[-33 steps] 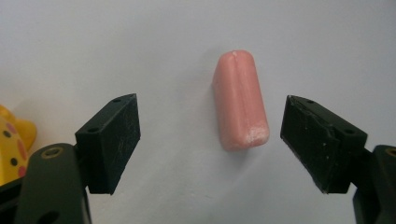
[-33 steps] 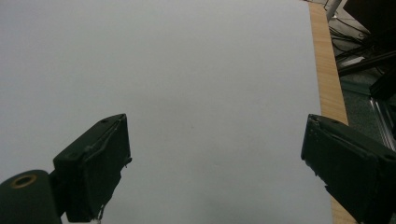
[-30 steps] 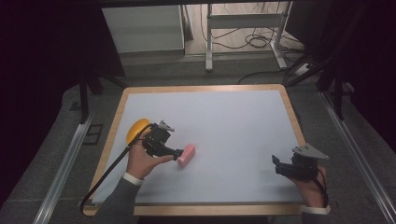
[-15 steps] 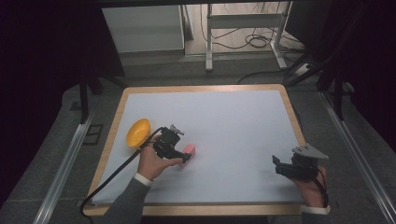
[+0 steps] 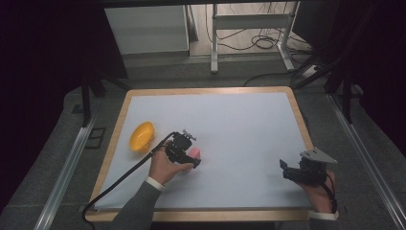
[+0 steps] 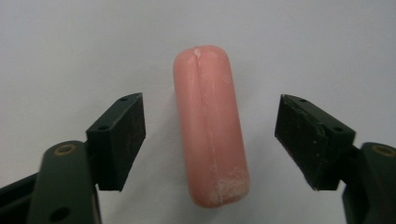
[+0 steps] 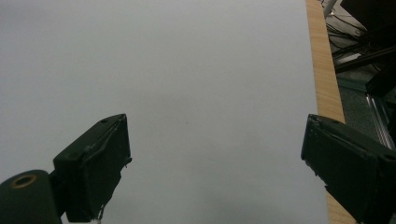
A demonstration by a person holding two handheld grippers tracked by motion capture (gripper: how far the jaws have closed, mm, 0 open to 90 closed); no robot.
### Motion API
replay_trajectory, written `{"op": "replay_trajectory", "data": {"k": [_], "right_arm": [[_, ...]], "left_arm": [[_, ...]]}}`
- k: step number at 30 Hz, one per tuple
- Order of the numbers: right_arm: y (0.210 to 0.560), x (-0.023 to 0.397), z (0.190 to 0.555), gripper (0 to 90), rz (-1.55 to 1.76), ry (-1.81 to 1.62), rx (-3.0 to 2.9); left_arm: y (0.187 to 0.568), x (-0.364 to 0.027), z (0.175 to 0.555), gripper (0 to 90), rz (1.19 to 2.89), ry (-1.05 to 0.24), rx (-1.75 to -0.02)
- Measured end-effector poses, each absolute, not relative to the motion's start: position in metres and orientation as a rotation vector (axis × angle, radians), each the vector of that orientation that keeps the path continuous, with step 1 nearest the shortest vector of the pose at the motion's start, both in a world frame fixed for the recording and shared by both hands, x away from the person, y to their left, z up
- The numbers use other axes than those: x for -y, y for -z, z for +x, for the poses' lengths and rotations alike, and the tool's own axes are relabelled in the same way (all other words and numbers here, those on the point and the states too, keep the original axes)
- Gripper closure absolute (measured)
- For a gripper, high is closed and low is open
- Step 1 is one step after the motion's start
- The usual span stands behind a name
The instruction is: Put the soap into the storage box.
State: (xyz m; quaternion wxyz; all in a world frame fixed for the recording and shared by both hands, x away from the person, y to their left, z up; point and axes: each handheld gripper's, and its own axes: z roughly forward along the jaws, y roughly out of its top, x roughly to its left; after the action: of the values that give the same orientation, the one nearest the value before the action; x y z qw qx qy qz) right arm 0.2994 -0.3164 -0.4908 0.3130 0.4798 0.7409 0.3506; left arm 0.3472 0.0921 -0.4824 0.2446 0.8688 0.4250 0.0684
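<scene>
The pink sausage-shaped piece (image 5: 195, 153) is mostly hiding behind the left gripper (image 5: 184, 152) in the high view, with just a pink end peeking out at the gripper's 3 o'clock side. In the left gripper view the pink sausage-shaped piece (image 6: 210, 126) is lying lengthwise between the two black jaws, running from 12 to 6 o'clock, rounded at both ends, with a faint seam down its length and whitish scuffing near the lower end (what it is made of is hard to tell). The jaws are standing spread apart, touching neither side of it. It is sitting on the pale table surface (image 5: 239, 124), left of centre, with a yellow bowl (image 5: 141, 136) near it toward 9 o'clock. The right gripper (image 5: 299, 170) is hovering well apart near the table's 4 o'clock corner, its jaws also gaping wide, grasping nothing.
</scene>
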Motion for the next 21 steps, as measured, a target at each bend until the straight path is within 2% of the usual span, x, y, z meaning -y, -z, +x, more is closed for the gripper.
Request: {"op": "replay_trajectory", "data": {"k": [12, 21], "right_arm": [[0.491, 0.317, 0.299, 7.8, 1.267, -0.922, -1.953], [0.490, 0.318, 0.299, 7.8, 1.266, -0.928, -1.949]], "left_arm": [[0.496, -0.087, 0.352, 41.6, 2.381, -0.158, -1.180], [0.500, -0.090, 0.352, 59.0, 2.366, -0.190, -1.203]]}}
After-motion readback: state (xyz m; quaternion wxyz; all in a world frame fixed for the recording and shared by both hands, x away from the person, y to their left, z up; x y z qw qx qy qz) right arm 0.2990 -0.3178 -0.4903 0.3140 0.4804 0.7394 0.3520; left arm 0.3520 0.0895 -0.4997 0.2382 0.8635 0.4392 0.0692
